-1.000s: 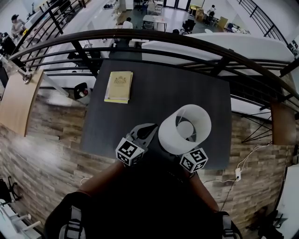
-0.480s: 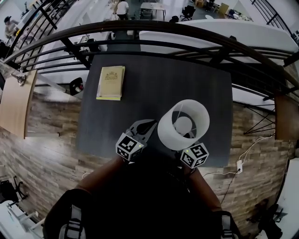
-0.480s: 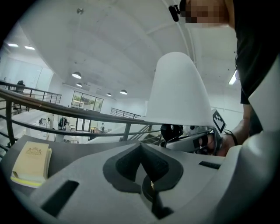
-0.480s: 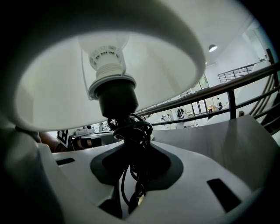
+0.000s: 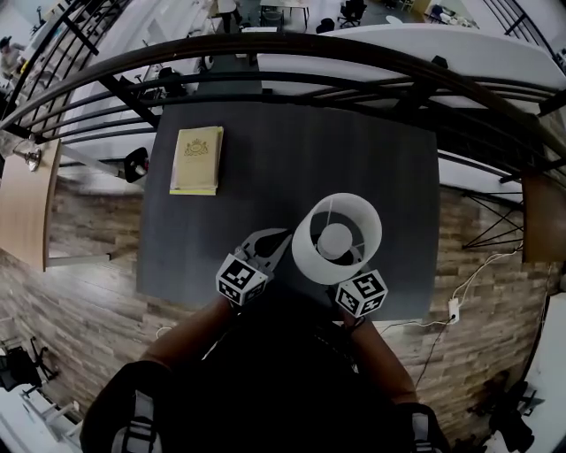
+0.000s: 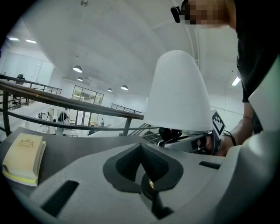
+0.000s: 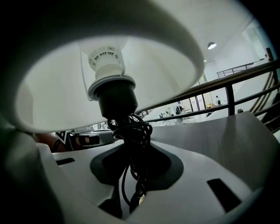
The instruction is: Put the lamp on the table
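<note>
between the jaws of the r gripper point(image 7: 131, 164), which pinch its cord-wrapped neck, the lamp point(image 5: 336, 237) is over the table point(image 5: 265, 177) edge nearest both grippers, l gripper point(image 6: 141, 148) pressed shut & empty left of it; carry prob done, base contact not visible, left: set down & release.

Curved dark railing point(image 5: 265, 58), wood-plank floor point(image 5: 84, 292), bright office level below point(image 5: 283, 13), round ceiling lights point(image 6: 77, 69)
</note>
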`<state>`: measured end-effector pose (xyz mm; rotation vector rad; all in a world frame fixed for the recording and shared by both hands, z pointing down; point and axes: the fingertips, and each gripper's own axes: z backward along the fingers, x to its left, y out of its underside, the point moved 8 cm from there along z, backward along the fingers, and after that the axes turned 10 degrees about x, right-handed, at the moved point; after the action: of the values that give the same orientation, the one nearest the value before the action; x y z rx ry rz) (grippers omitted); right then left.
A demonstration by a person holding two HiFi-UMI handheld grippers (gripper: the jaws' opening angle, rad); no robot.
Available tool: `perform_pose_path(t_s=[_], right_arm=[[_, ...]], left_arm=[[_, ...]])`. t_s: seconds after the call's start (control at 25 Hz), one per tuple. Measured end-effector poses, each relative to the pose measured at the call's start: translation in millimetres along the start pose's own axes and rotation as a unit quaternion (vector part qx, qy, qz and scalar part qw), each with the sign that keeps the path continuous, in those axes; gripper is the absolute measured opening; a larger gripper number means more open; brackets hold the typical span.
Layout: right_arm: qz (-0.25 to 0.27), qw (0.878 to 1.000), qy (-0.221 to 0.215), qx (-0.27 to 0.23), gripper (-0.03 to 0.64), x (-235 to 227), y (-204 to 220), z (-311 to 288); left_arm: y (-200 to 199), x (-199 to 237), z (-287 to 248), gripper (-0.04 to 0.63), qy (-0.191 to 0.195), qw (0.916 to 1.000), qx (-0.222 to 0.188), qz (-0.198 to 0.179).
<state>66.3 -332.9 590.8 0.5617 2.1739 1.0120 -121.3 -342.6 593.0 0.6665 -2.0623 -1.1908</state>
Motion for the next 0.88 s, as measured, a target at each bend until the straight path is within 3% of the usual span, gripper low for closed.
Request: perform_pose_path(t_s=[0.2, 0.4, 0.64, 0.88], right_arm=[[-0.012, 1.0, -0.002, 0.01, 0.101, -19.6, 12.4, -10.2], [-0.018, 1.0, -0.006, 0.006, 0.103, -37.9, 21.7, -19.7], [-0.016, 1.0, 0.0, 0.016, 0.103, -64.4, 37.9, -34.9], [-0.028, 0.999, 0.008, 0.016, 0.103, -83.8, 48.0, -46.0]], left_arm=[[12.5, 5.5, -22.7, 0.009, 0.001, 0.9997, 0.026, -0.003], [14.3, 14.6, -38.3, 0.009, 0.0, 0.9995, 0.02, 0.025], [31.0, 28.0, -55.2, 0.009, -0.019, 0.9982, 0.056, 0.006], [36.0, 33.0, -65.7, 0.009, -0.023, 0.998, 0.057, 0.012]])
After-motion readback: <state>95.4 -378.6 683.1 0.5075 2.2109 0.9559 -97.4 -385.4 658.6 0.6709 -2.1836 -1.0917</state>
